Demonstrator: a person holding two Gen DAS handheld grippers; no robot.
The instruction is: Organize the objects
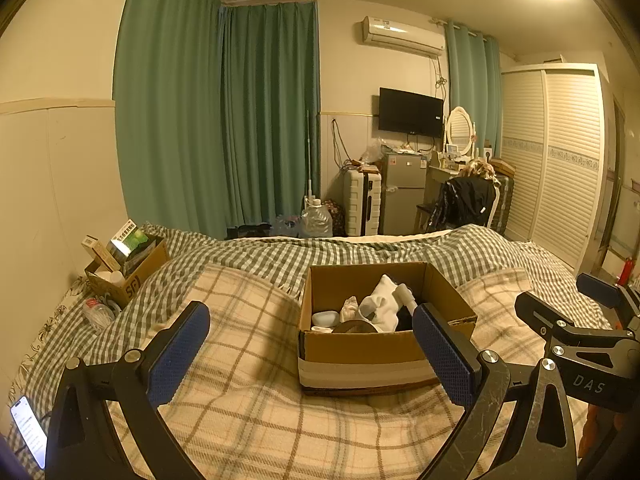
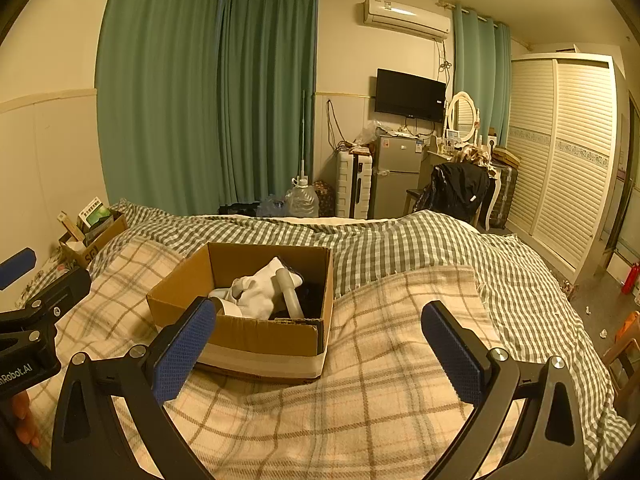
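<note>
An open cardboard box sits on the plaid blanket on the bed. Inside lie a white sock, a white tube-shaped item and other small things. My left gripper is open and empty, just in front of the box. My right gripper is open and empty, in front of the box and to its right; it also shows at the right edge of the left wrist view.
A second cardboard box with packets stands at the bed's left by the wall, a plastic bottle beside it. A lit phone lies at the near left. Beyond the bed are a fridge, a suitcase and a wardrobe.
</note>
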